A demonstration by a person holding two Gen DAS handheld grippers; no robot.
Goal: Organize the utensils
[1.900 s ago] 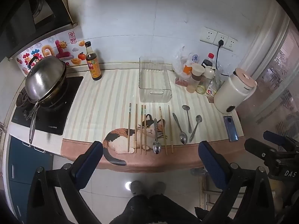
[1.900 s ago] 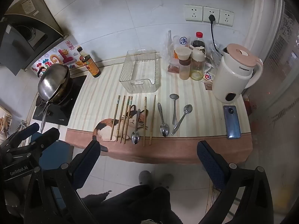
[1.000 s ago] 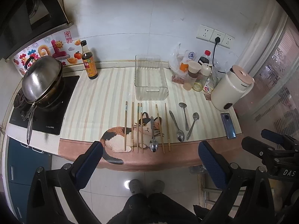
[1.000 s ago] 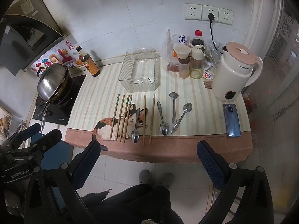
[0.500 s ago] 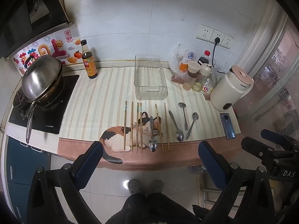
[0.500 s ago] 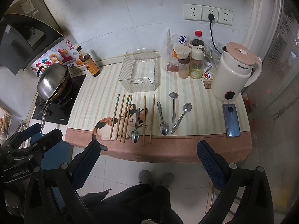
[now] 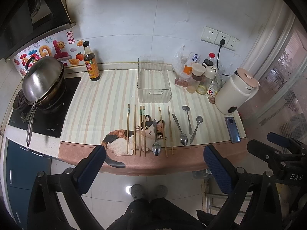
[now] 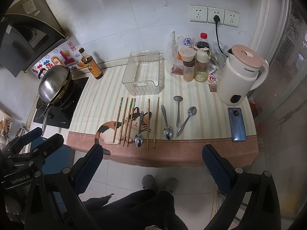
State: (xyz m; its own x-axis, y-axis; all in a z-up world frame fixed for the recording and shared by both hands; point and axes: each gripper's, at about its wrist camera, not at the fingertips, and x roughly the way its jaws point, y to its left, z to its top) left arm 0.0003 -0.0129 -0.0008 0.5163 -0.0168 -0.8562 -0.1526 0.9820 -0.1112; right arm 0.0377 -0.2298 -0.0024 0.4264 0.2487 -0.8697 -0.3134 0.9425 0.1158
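Note:
Several wooden chopsticks (image 7: 135, 129) (image 8: 124, 121) and several metal spoons (image 7: 179, 129) (image 8: 166, 122) lie in a row near the front edge of the striped cat-print mat (image 7: 107, 103). One spoon (image 7: 155, 138) (image 8: 139, 129) lies among the chopsticks. An empty clear plastic bin (image 7: 153, 82) (image 8: 144, 73) stands behind them. My left gripper (image 7: 153, 163) is open and empty, held above the floor in front of the counter. My right gripper (image 8: 151, 163) is open and empty too, also short of the counter edge.
A wok with lid (image 7: 43, 80) sits on the stove at left, a soy sauce bottle (image 7: 91, 65) beside it. Condiment jars (image 7: 199, 78), a white kettle (image 7: 236, 92) and a phone (image 7: 232, 127) stand at right. The person's feet (image 7: 148, 191) are on the tiled floor below.
Both views have shifted only slightly; the counter and utensils sit a touch differently in frame. Nothing on the counter has moved and both grippers stay open.

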